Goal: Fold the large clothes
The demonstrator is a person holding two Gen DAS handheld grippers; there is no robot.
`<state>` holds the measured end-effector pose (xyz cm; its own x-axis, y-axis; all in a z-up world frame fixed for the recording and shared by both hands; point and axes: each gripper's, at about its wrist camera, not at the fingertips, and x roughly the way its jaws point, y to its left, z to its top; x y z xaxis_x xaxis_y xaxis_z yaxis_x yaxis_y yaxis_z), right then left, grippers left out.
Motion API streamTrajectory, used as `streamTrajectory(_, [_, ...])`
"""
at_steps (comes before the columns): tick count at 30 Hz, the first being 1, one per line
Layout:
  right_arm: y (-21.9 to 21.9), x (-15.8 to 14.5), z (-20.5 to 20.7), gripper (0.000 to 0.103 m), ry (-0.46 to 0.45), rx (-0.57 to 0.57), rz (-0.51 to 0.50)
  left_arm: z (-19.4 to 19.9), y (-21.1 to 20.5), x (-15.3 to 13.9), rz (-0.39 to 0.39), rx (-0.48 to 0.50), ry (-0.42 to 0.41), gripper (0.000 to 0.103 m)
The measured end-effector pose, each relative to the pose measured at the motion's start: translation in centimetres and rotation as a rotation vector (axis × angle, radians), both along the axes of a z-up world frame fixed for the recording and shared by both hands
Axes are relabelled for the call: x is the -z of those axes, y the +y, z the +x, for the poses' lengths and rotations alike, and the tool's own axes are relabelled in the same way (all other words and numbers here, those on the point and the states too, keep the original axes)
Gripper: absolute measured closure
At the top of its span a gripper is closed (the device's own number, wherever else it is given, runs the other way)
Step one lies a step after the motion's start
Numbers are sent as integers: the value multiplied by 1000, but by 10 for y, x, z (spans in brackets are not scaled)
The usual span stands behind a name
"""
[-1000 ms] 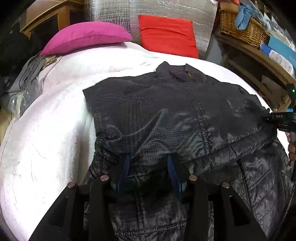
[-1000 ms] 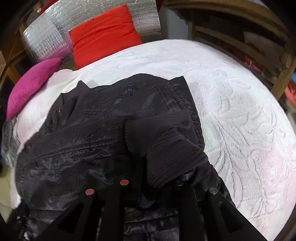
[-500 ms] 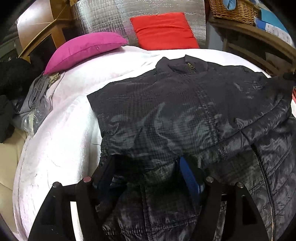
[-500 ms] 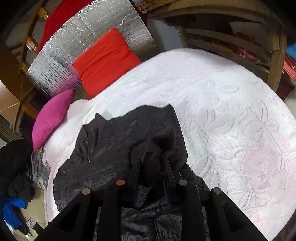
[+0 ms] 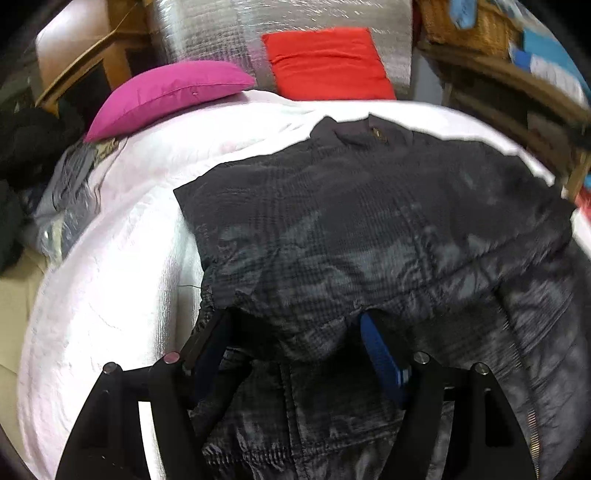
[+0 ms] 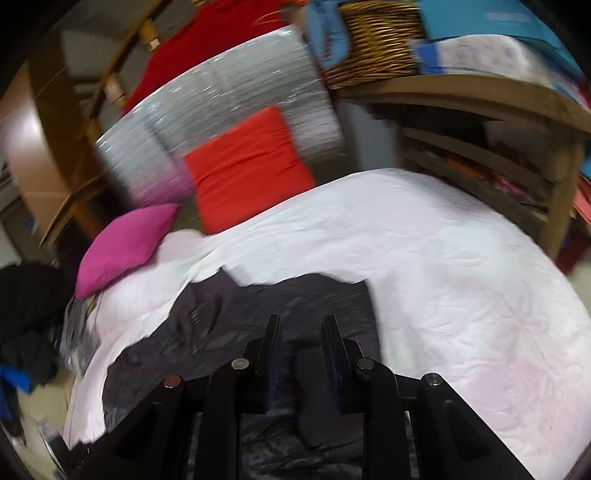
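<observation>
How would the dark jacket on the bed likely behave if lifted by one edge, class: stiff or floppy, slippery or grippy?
Probably floppy: the jacket already creases and drapes over the bed. Its shiny shell suggests it may be slippery. It likely weighs little for its size, since the quilting looks thin, though that is uncertain.

Light is soft and indoor, with no hard shadows. The white bedcover [image 5: 122,258] looks nearly overexposed, and the silver foil sheet [image 5: 229,33] glitters at 12 o'clock. The right wrist view is strongly motion-blurred, mostly at 1 o'clock. Both fisheye views bend and darken at the edges.
</observation>
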<state>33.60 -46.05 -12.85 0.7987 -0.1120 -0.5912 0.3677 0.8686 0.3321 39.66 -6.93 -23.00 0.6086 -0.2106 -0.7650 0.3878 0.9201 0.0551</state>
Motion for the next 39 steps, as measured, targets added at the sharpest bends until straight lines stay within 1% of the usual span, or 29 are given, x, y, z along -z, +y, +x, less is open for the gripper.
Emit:
streamTrajectory(2, [10, 10, 9, 78, 17, -67, 18, 2, 10, -8, -69, -20, 2, 30])
streamTrajectory(5, [22, 30, 24, 78, 59, -159, 55, 7, 25, -17, -131, -66, -23, 30])
streamTrajectory(7, [26, 48, 34, 78, 103, -197, 80, 11, 32, -17, -151, -99, -23, 30])
streamTrajectory(10, [22, 80, 50, 78, 218, -214, 117, 23, 35, -5, -150, -142, 34, 30])
streamTrajectory(12, [16, 94, 59, 78, 245, -231, 161, 28, 33, 4, -136, -147, 66, 30])
streamTrajectory(13, [14, 96, 60, 78, 229, -235, 172, 30, 30, 7, -120, -147, 71, 30])
streamTrajectory(15, [12, 95, 62, 78, 227, -235, 182, 28, 23, 7, -94, -145, 52, 30])
streamTrajectory(16, [12, 92, 62, 78, 219, -233, 185, 28, 22, 5, -93, -145, 44, 30])
streamTrajectory(20, [12, 75, 53, 78, 137, -245, 167, 25, 22, -7, -128, -138, -8, 30])
streamTrajectory(22, [11, 72, 51, 78, 121, -263, 213, 24, 21, -15, -149, -128, -44, 30])
streamTrajectory(23, [13, 74, 51, 78, 132, -287, 245, 24, 20, -17, -158, -120, -51, 30])
streamTrajectory(25, [19, 79, 54, 78, 168, -319, 255, 29, 14, -13, -161, -107, -32, 30])
streamTrajectory(27, [29, 89, 57, 78, 230, -340, 231, 33, 8, -3, -136, -99, 13, 30])
streamTrajectory(28, [34, 96, 60, 78, 274, -347, 209, 35, 3, 3, -107, -98, 25, 30])
streamTrajectory(29, [35, 98, 61, 77, 280, -352, 200, 35, -2, 6, -74, -96, 13, 29])
streamTrajectory(31, [38, 93, 57, 78, 272, -360, 179, 33, -7, 5, -44, -91, -6, 29])
streamTrajectory(32, [36, 88, 53, 78, 269, -362, 196, 32, -6, 3, -51, -94, -6, 29])
streamTrajectory(34, [28, 83, 43, 78, 232, -362, 236, 29, -2, -1, -76, -100, -6, 29])
streamTrajectory(35, [26, 80, 37, 78, 214, -362, 245, 26, 1, -5, -83, -106, -19, 29])
streamTrajectory(37, [21, 75, 25, 78, 199, -349, 235, 20, 5, -11, -81, -109, -56, 29])
streamTrajectory(39, [15, 77, 17, 78, 200, -333, 239, 15, 6, -13, -61, -98, -72, 29])
